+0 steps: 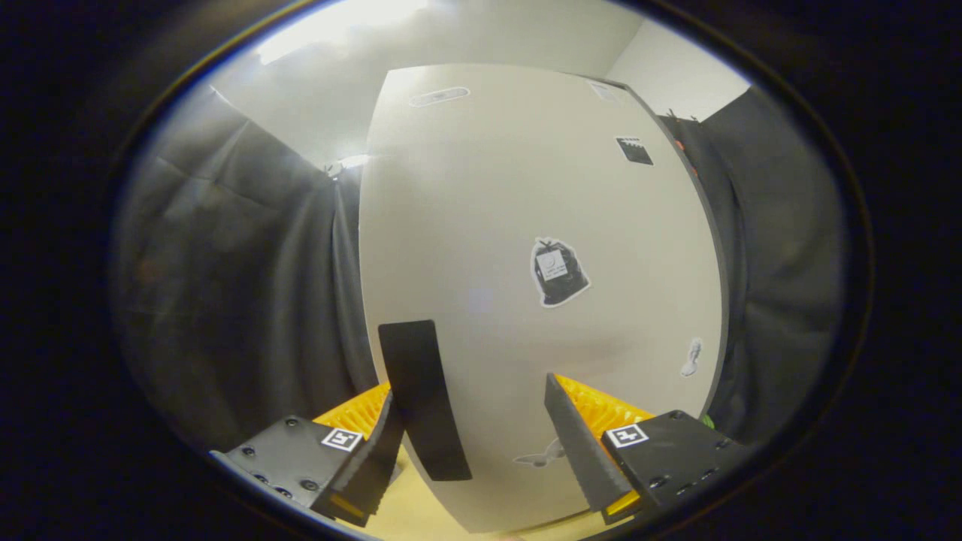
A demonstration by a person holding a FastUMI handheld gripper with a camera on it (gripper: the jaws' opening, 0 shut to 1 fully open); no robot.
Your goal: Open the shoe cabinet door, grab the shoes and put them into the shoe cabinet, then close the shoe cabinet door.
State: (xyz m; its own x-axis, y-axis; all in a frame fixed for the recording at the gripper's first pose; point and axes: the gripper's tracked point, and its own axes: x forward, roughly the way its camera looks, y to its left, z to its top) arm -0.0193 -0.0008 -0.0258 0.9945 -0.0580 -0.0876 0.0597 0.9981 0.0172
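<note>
One pale, off-white shoe cabinet door [526, 248] stands close ahead, dotted with stickers, among them a black bag-shaped sticker [558, 272] at its middle. A flat black handle [422, 398] sits low on the door near its left edge. The hand-held gripper [473, 428] is spread wide, its left finger touching or just beside the handle, its right finger apart.

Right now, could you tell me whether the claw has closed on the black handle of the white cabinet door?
No, the claw is open, its fingers apart before the black handle.
</note>
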